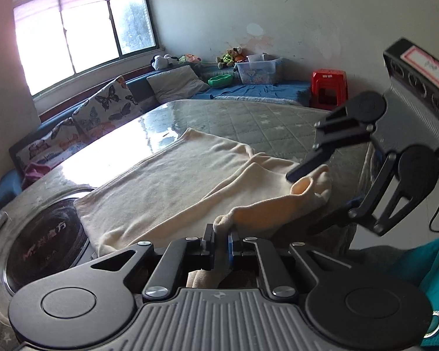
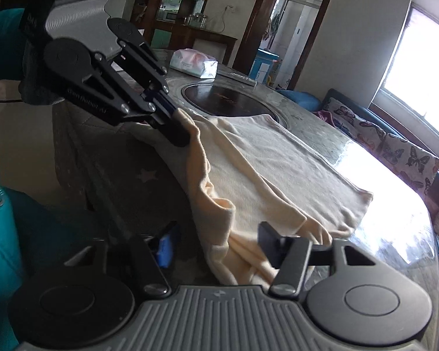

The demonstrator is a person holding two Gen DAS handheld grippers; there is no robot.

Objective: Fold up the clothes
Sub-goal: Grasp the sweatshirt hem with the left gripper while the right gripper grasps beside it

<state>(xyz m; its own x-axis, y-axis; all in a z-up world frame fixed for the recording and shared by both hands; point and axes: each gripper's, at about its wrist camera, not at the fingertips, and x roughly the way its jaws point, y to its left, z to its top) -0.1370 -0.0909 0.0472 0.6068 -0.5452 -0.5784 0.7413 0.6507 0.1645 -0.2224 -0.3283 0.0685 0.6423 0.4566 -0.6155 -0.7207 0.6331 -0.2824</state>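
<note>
Cloth (image 2: pixel 266 169) lying lengthwise across table (image 2: pixel 395 234); left gripper (image 1: pixel 221 238) pinching its near corner, right gripper (image 2: pixel 216 242) half-spread, straddling opposite near corner, not yet gripping.

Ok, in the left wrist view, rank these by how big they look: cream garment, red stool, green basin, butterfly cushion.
1. cream garment, by far the largest, though also nearest the camera.
2. butterfly cushion.
3. red stool.
4. green basin, smallest.
The stool and basin sit farther back, so they probably look smaller than they are.
</note>
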